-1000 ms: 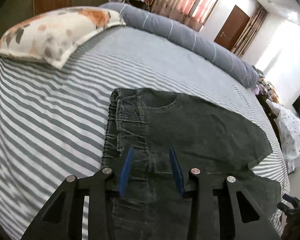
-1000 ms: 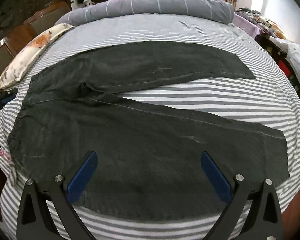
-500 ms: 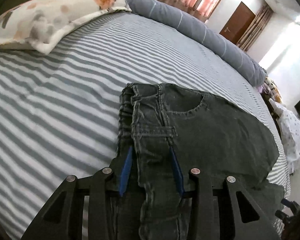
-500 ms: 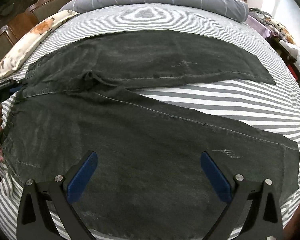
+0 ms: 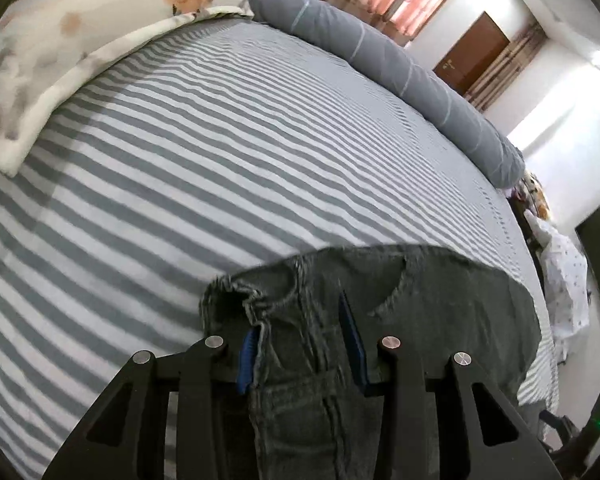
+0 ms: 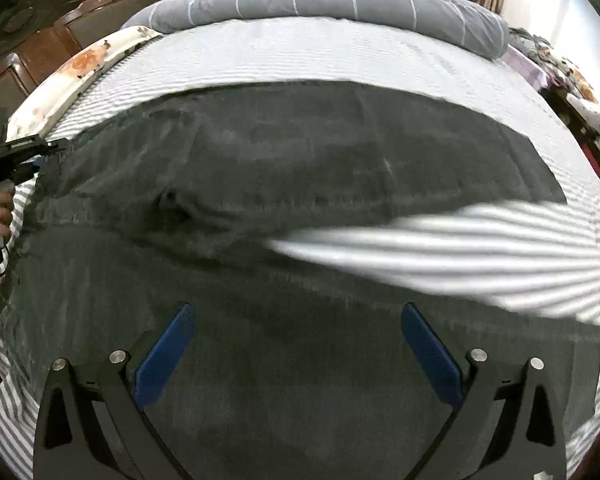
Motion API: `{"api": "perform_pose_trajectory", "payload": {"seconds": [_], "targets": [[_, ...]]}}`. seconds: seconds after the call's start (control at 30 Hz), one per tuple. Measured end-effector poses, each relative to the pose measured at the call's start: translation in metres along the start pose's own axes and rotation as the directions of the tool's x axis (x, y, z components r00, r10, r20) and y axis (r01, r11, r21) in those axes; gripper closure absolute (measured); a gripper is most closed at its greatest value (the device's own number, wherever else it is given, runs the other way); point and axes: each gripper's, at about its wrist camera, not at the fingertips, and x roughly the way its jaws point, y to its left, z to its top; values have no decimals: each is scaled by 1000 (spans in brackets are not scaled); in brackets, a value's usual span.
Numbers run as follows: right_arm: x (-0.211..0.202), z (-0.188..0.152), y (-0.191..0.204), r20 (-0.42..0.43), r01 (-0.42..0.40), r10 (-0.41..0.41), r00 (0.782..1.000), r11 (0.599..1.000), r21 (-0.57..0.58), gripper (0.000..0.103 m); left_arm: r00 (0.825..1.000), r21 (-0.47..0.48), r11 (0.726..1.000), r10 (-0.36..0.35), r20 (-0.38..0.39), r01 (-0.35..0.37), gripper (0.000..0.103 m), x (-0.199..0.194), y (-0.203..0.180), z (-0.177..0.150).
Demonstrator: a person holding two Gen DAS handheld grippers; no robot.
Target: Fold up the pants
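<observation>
Dark grey denim pants (image 6: 300,184) lie spread on the striped bed (image 6: 480,248), legs pointing right. My left gripper (image 5: 302,336) is shut on the pants' waistband (image 5: 284,296) and holds it lifted off the sheet; the bunched denim hides most of the blue pads (image 5: 354,332). It also shows in the right wrist view (image 6: 24,152) at the waist end. My right gripper (image 6: 296,320) is open wide, low over the near leg (image 6: 300,380), with nothing between its blue pads (image 6: 432,356).
A floral pillow (image 5: 72,40) lies at the bed's far left. A long grey bolster (image 5: 380,60) runs along the far edge. A wooden headboard (image 6: 40,48) stands at the left. Clutter (image 5: 560,276) sits beyond the right side of the bed.
My left gripper has lifted the waistband and carried it toward the far side. My right gripper has moved lower and forward over the near leg, still open.
</observation>
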Motion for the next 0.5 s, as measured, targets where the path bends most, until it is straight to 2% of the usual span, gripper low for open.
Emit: {"api": "perform_pose_trajectory", "payload": {"seconds": [0.13,0.17,0.2,0.27,0.37,0.5], "targets": [[19,42,0,8,-57,58,998,995,-77,1,1000,-27,1000,11,21,-10,64,0,-2,0],[25,53,0,9,-69,70,998,993,-100,1,999,-29,999,18,41,-17,69,-3,-4,-2],[31,66,0,9,-79,80,997,989,-127,1,998,-27,999,31,60,-30,81,-6,-4,-5],[40,84,0,11,-79,82,997,983,-165,1,993,-26,998,66,100,-64,95,-13,-5,-8],[53,114,1,15,-90,96,995,969,-232,1,986,-58,998,24,167,-14,97,-29,-7,-13],[67,146,12,-11,-134,139,990,927,-351,1,970,6,1000,7,244,-9,97,-53,-27,-18]]}}
